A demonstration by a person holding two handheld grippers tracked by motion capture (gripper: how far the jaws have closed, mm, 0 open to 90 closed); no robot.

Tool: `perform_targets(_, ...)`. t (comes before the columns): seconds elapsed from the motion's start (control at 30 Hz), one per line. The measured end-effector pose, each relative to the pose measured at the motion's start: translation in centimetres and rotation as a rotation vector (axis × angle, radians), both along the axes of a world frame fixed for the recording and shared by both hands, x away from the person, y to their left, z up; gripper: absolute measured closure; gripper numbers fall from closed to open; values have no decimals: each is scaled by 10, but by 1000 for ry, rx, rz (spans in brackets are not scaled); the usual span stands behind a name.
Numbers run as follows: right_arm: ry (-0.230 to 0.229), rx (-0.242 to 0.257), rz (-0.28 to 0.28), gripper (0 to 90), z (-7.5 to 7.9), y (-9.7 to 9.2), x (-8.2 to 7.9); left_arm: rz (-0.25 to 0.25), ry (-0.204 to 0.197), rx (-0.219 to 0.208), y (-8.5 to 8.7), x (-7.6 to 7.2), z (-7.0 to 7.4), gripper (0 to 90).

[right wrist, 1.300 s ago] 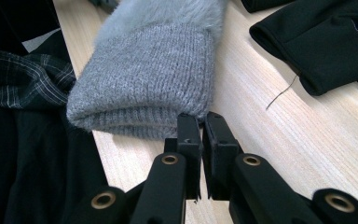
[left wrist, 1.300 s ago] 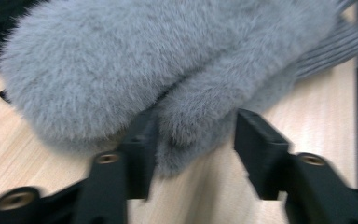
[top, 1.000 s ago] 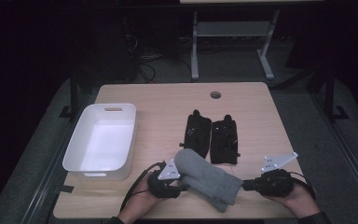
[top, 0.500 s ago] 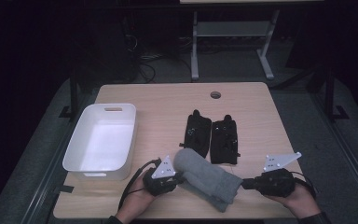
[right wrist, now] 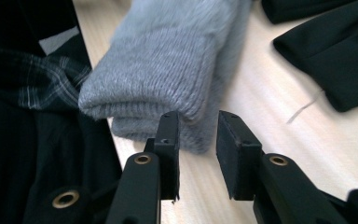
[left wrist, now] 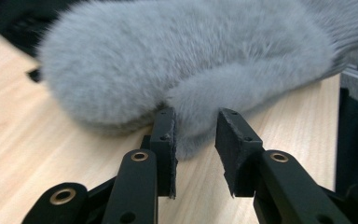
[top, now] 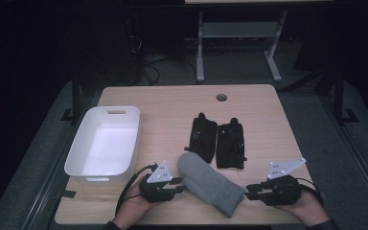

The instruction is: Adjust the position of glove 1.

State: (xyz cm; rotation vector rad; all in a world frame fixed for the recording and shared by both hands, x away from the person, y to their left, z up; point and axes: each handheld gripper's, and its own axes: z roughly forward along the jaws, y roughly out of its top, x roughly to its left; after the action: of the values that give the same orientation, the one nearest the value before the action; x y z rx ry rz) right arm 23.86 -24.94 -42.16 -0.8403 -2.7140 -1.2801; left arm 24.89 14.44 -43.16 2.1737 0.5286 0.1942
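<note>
Both claws have just been opening: left claw now stands slightly parted around the fuzzy grey mitten's thumb, right claw gapes at its knitted cuff, gripping nothing. Mitten lies on the wooden surface. Best retreat straight back, avoiding snags.

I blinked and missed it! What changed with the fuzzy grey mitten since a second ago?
Both grips have just loosened: the left hand-held gripper and right hand-held gripper have been opening, each with an edge of the grey mitten between its parted jaws. The mitten, black gloves and white bin stayed put.
</note>
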Motion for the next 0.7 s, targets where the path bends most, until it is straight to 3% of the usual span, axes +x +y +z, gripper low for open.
perform_targets(0.07,-6,12,-12,724,2,-3,1,7,-6,-9,3,-1,4,754)
perform_targets(0.1,-28,24,-36,791,4,-9,4,18,-7,-18,5,-1,12,793)
perform_targets(0.2,-23,-9,-54,898,0,-7,13,33,-14,-20,0,6,17,887)
perform_targets(0.47,38,-105,15,900,-28,24,29,43,-12,-36,-30,25,18,890)
perform_targets(0.7,31,-141,77,900,-35,45,29,20,7,24,-50,27,6,891)
